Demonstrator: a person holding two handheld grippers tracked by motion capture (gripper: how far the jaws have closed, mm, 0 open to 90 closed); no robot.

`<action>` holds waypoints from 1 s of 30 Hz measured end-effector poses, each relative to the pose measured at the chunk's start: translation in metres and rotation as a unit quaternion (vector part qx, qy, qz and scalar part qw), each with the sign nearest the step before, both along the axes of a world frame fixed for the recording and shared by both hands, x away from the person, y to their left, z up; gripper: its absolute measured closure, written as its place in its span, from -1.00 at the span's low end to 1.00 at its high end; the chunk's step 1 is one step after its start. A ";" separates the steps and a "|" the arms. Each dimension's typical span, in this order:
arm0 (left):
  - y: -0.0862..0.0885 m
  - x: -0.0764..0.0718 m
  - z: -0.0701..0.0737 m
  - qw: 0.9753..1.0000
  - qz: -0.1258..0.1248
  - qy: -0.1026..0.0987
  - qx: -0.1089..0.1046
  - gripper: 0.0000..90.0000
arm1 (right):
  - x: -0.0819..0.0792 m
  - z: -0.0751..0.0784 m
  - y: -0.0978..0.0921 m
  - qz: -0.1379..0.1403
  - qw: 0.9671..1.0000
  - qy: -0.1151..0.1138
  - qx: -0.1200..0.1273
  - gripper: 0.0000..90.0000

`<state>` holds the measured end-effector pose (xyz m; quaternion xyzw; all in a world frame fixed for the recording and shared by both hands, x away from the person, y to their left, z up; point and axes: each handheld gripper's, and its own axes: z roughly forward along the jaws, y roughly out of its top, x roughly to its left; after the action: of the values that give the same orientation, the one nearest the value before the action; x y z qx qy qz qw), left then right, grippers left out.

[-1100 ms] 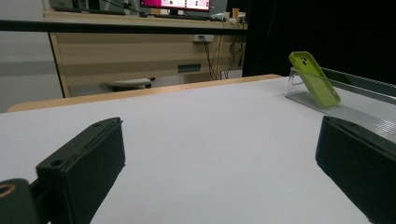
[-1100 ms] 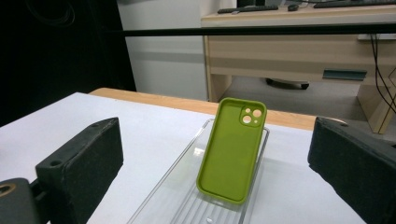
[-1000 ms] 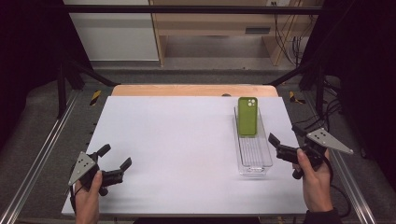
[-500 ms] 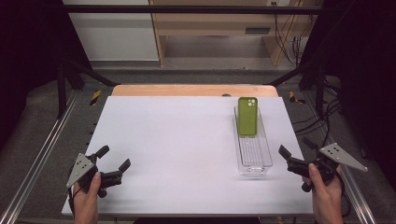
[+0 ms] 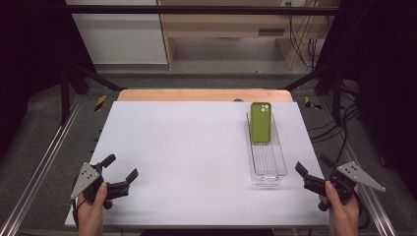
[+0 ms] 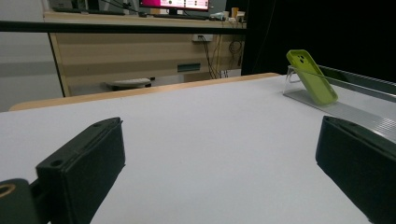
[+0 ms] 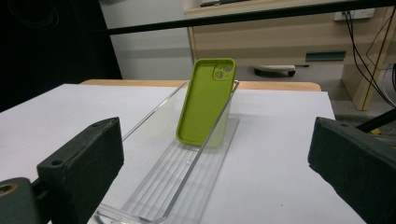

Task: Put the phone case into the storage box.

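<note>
A green phone (image 5: 260, 122) leans tilted against the far end of a clear ribbed tray (image 5: 268, 167) on the right side of the white table (image 5: 187, 147). My left gripper (image 5: 121, 166) rests open near the front left corner, far from the tray. In the left gripper view, its jaws stand wide apart around bare table (image 6: 219, 163), with the phone (image 6: 312, 76) far off to the right. My right gripper (image 5: 313, 163) is open just right of the tray's near end. Its own view looks along the tray (image 7: 187, 177) to the phone (image 7: 205, 100), nothing between the jaws.
A wooden strip (image 5: 204, 95) runs along the table's far edge. Metal rails (image 5: 44, 157) flank both sides, and cables (image 5: 339, 132) hang at the right. A wooden desk (image 5: 226, 24) stands behind the table.
My right gripper has drawn back from the tray's near end toward the front right edge. The left gripper has barely shifted. Both stay open.
</note>
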<state>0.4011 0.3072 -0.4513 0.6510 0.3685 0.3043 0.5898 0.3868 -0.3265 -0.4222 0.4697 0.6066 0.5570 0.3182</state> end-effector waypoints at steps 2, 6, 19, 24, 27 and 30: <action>0.000 0.000 0.000 1.000 -0.001 0.000 0.001 -0.98 | -0.001 -0.002 -0.001 -0.001 1.000 0.000 0.000 -0.92; 0.000 0.000 0.000 1.000 -0.001 0.000 0.001 -0.98 | -0.004 -0.007 -0.003 -0.001 1.000 -0.003 -0.003 -0.92; -0.001 0.000 0.000 1.000 -0.002 -0.001 0.004 -0.98 | -0.009 -0.015 -0.003 0.003 1.000 -0.029 -0.012 -0.93; -0.001 0.000 0.000 1.000 -0.003 -0.001 0.006 -0.98 | -0.012 -0.017 -0.004 0.002 0.999 -0.042 -0.018 -0.93; -0.002 0.001 0.000 1.000 -0.004 -0.001 0.006 -0.98 | -0.013 -0.018 -0.004 0.002 0.998 -0.054 -0.022 -0.94; -0.002 0.001 0.000 1.000 -0.004 -0.001 0.007 -0.98 | -0.014 -0.020 -0.004 0.003 0.998 -0.060 -0.022 -0.94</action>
<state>0.4016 0.3053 -0.4514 0.6563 0.3630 0.3049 0.5869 0.3728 -0.3306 -0.4418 0.4271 0.5997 0.5715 0.3624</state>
